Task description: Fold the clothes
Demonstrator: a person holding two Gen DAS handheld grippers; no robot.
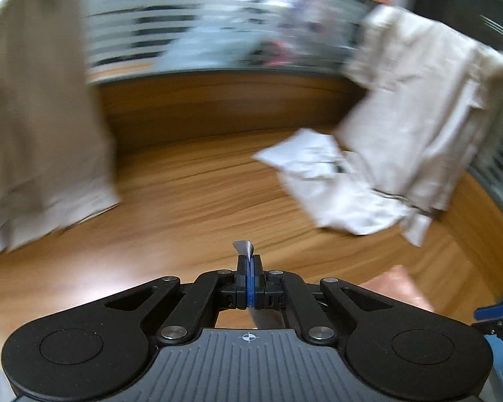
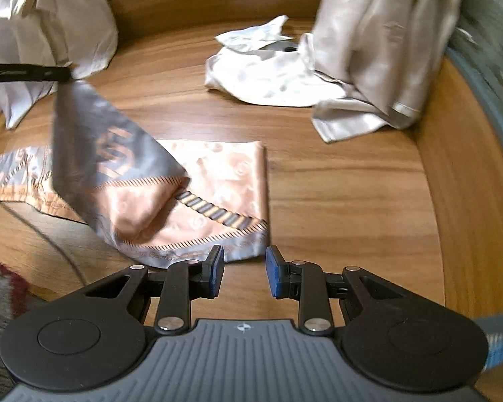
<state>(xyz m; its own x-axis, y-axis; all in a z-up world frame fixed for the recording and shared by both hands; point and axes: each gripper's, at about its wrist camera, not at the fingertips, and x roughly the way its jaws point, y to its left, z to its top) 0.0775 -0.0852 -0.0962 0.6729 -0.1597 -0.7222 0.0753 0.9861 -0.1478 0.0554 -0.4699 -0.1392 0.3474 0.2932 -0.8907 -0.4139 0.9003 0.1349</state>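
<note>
Illumination is soft, warm and moderately bright, with a pale glare patch on the orange-brown wood-grain counter [image 1: 191, 181] at lower left of the left wrist view. That view is heavily motion-blurred beyond the sharp black tongs; the right wrist view is sharper, blurring at its right edge. Fisheye distortion bows the counter rim in both views.

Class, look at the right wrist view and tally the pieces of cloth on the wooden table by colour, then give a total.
Peach and grey patterned scarf: 1
Beige cloths: 2 (left, right)
White crumpled cloth: 1
Total: 4
</note>
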